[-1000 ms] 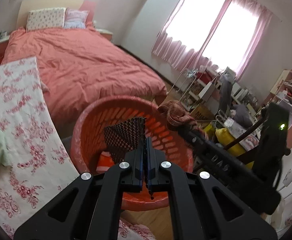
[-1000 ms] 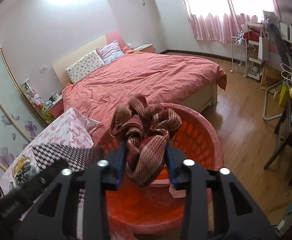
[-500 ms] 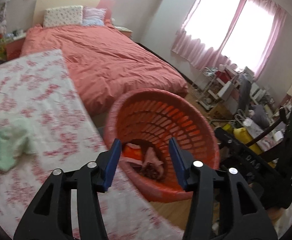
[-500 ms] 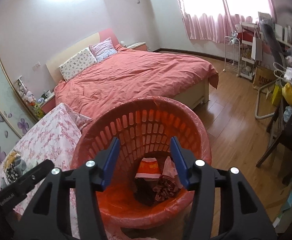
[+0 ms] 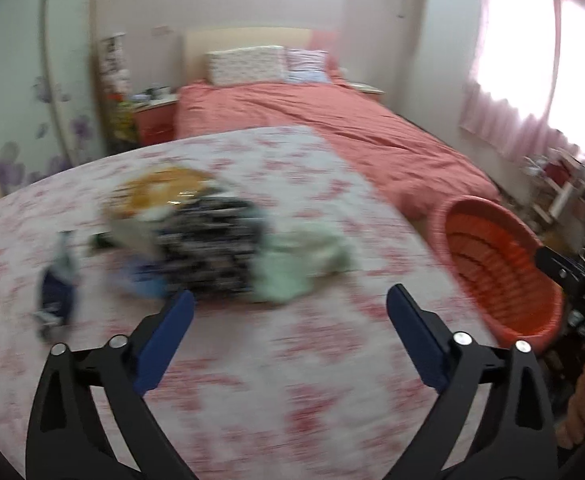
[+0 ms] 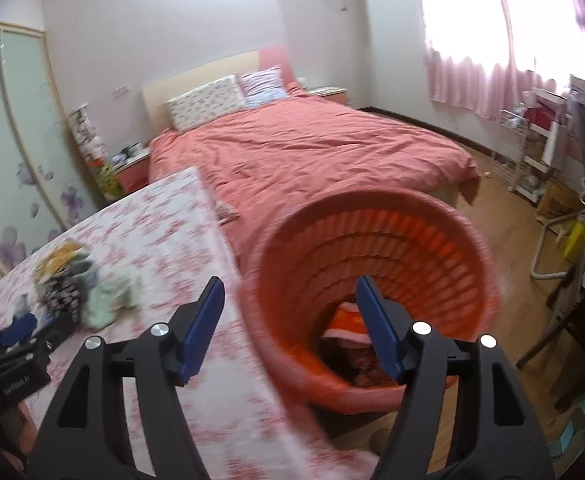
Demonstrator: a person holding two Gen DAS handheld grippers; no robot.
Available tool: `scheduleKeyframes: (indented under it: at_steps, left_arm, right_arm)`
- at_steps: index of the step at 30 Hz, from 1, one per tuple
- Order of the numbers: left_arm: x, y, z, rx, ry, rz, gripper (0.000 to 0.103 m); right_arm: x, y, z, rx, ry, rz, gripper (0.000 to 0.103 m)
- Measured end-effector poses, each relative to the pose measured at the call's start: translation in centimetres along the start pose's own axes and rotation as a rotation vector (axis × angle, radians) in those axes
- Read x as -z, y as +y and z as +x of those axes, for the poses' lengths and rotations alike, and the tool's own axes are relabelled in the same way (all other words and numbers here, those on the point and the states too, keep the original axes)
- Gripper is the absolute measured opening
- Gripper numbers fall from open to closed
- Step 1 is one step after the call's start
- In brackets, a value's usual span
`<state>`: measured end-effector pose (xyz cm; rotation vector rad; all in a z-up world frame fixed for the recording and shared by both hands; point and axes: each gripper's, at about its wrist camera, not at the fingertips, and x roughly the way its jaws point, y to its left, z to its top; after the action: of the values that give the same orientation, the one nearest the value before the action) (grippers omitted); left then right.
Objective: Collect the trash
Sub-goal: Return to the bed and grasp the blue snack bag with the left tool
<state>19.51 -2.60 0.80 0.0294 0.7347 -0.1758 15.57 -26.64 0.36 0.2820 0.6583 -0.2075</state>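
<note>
Orange basket (image 6: 444, 248) with crumpled trash (image 6: 344, 344) inside

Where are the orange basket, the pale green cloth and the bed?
basket (image 6: 468, 216), right wrist view, far rim.
green cloth (image 5: 288, 276), left wrist view, its middle.
bed (image 6: 312, 152), right wrist view, red cover.

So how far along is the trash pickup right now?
Done: several items lie in the orange basket. In hand: nothing; the left hand-held gripper and right hand-held gripper have just been opening and are empty. Left: the blurred pile on the floral table cover.
</note>
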Motion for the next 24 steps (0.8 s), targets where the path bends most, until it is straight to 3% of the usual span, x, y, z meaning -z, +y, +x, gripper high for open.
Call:
scheduleKeyframes:
  at_steps: [6, 13, 18, 24]
  left_arm:
    - [0.8, 7.7, -1.2, -0.179, 0.015, -0.083, 0.101]
    - [1.6, 14.7, -1.2, -0.307, 0.019, -0.138, 0.100]
    - [1.1, 17.3, 0.3, -0.272, 0.039, -0.196, 0.097]
    - [0.8, 18.2, 3.2, -0.263, 0.103, -0.224, 0.077]
  right_arm:
    - [1.3, 6.0, 0.6, -0.068, 0.040, -0.082, 0.068]
    - [2.7, 11.2, 1.5, -0.115, 0.072, -0.165, 0.070]
    - [3.6, 13.1, 2.0, -0.135, 0.089, -0.193, 0.070]
    - [4.1, 14.0, 2.5, -0.140, 0.111, -0.205, 0.070]
